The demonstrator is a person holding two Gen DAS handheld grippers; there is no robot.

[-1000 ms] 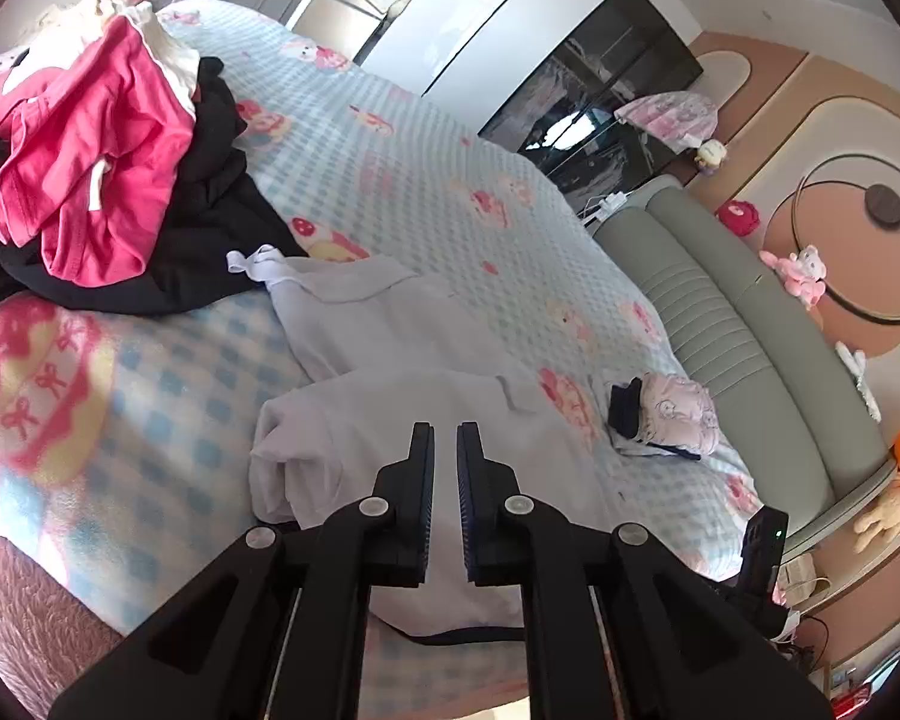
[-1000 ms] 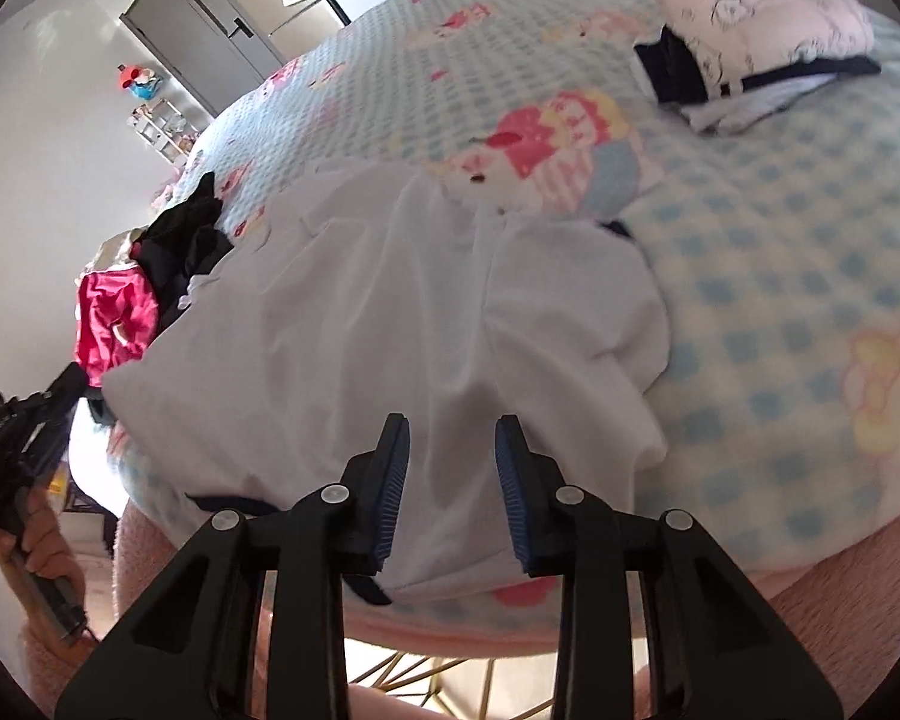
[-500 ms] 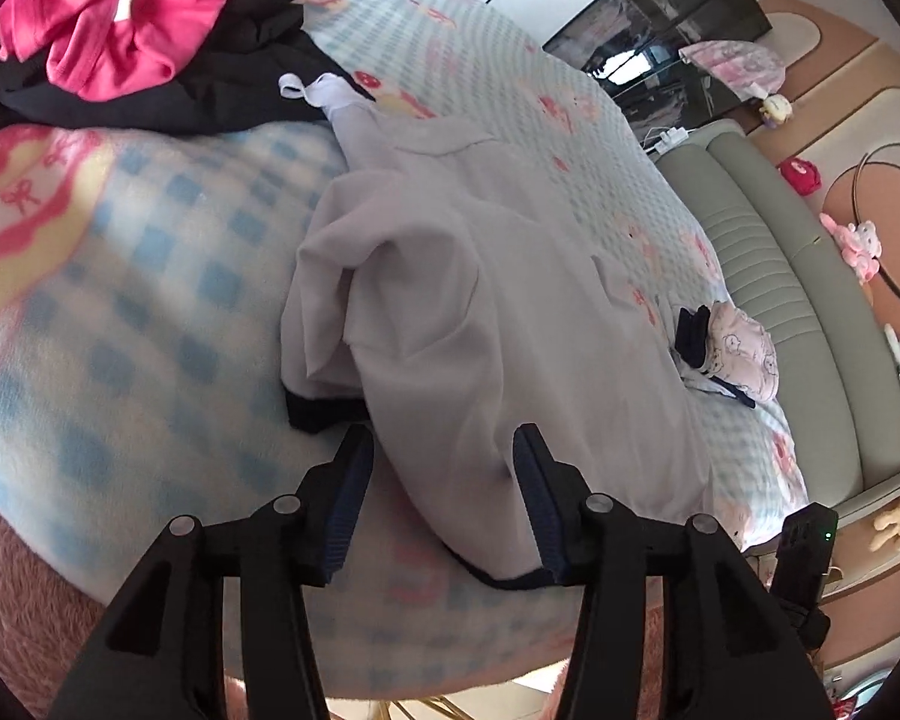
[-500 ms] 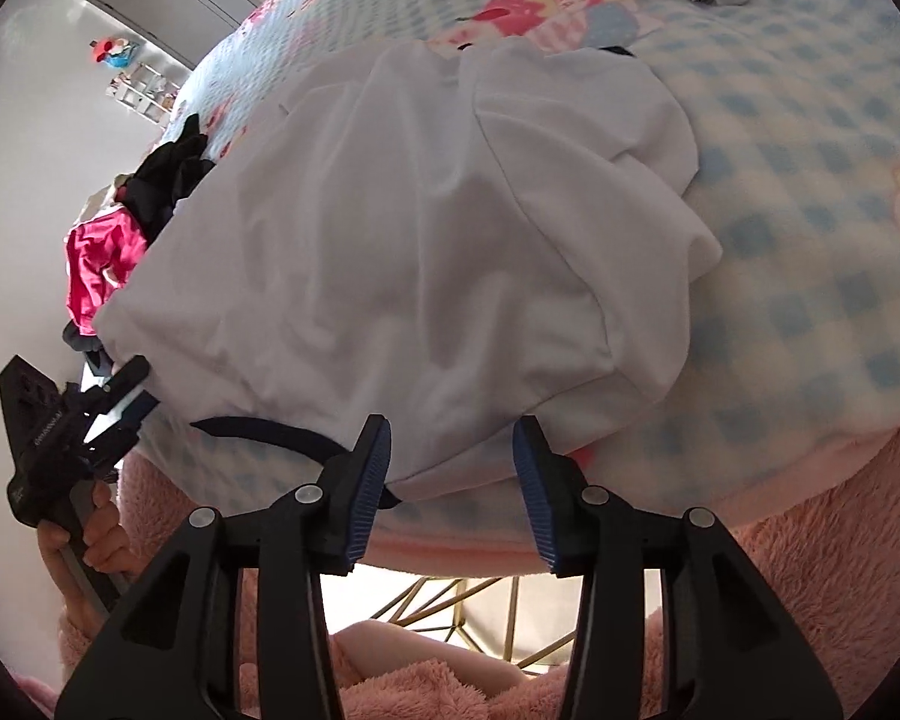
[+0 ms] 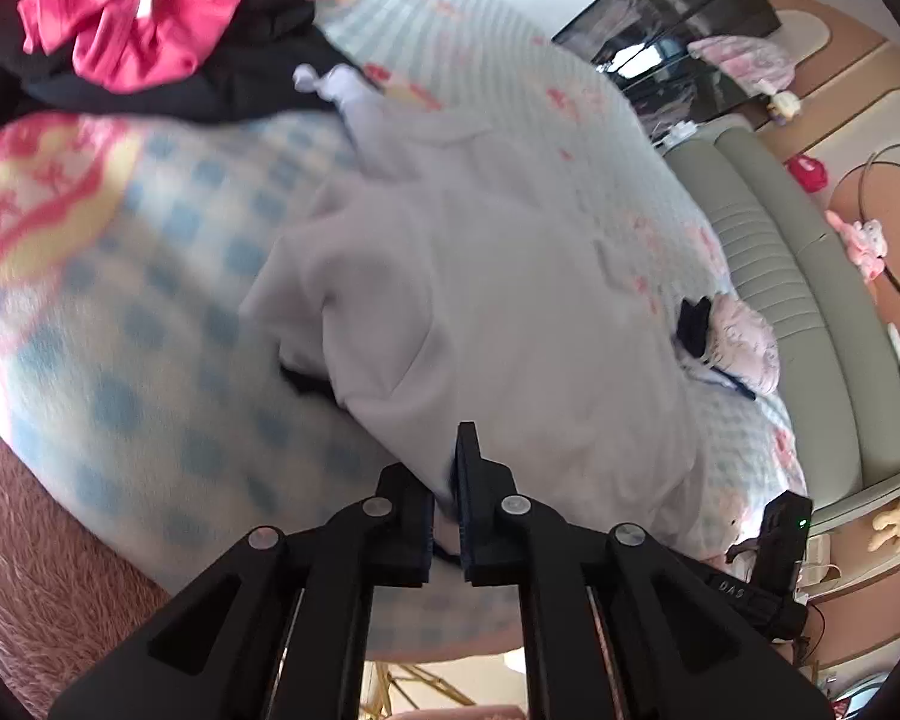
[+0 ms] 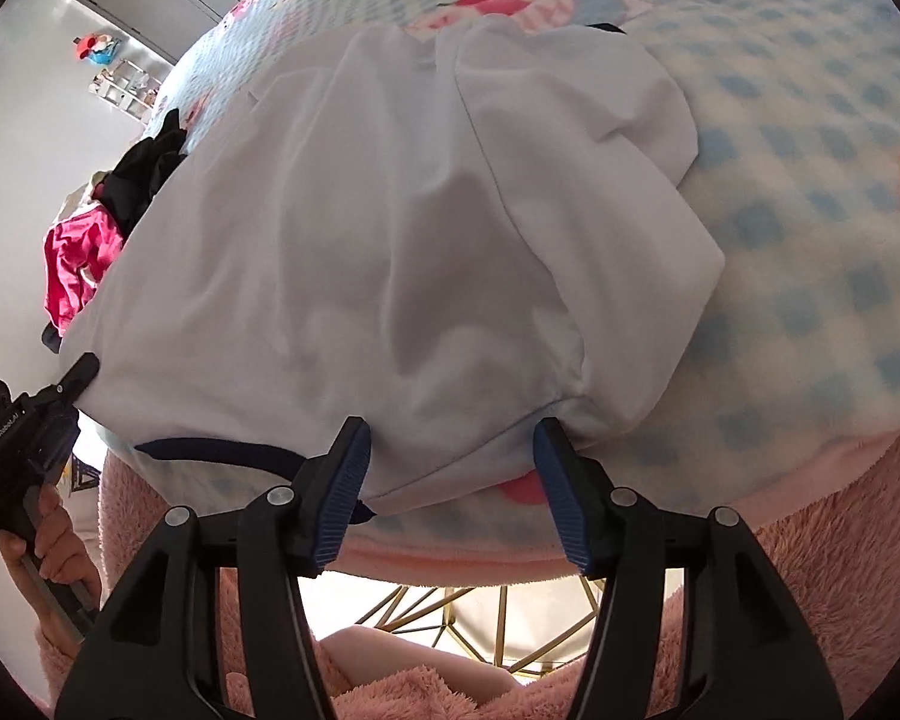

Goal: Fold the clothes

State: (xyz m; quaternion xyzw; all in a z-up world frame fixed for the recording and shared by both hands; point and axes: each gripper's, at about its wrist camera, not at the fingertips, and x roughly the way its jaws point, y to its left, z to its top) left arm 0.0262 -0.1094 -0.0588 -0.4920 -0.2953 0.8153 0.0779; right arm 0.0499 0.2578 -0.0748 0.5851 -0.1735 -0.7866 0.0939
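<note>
While my left gripper (image 5: 447, 501) has just been closing on the near hem of the white garment (image 5: 510, 312), with a fold of the cloth and its dark trim pinched between the pads, my right gripper (image 6: 450, 486) has just been opening and now stands wide, its blue pads straddling the same hem further along without pressing on it. What the next move turns on is that the garment lies straight ahead of and below both grippers, spread on the checked blanket (image 5: 126, 360) at the near edge of the bed, its long axis running away from me toward the pile of pink and black clothes (image 5: 150, 30). Both hands are at that near edge; the left already has its hold, so I judge the right must close on the cloth between its jaws before I can lift the hem and carry it over. The garment looks thin and limp, pale white with a dark blue band along the bottom, already doubled in places, with a sleeve or flap folded over on the side toward the right gripper; the left view is smeared, so how much cloth the left pads have I can only guess. A small folded pink item (image 5: 738, 348) lies well apart, further up the bed.
</note>
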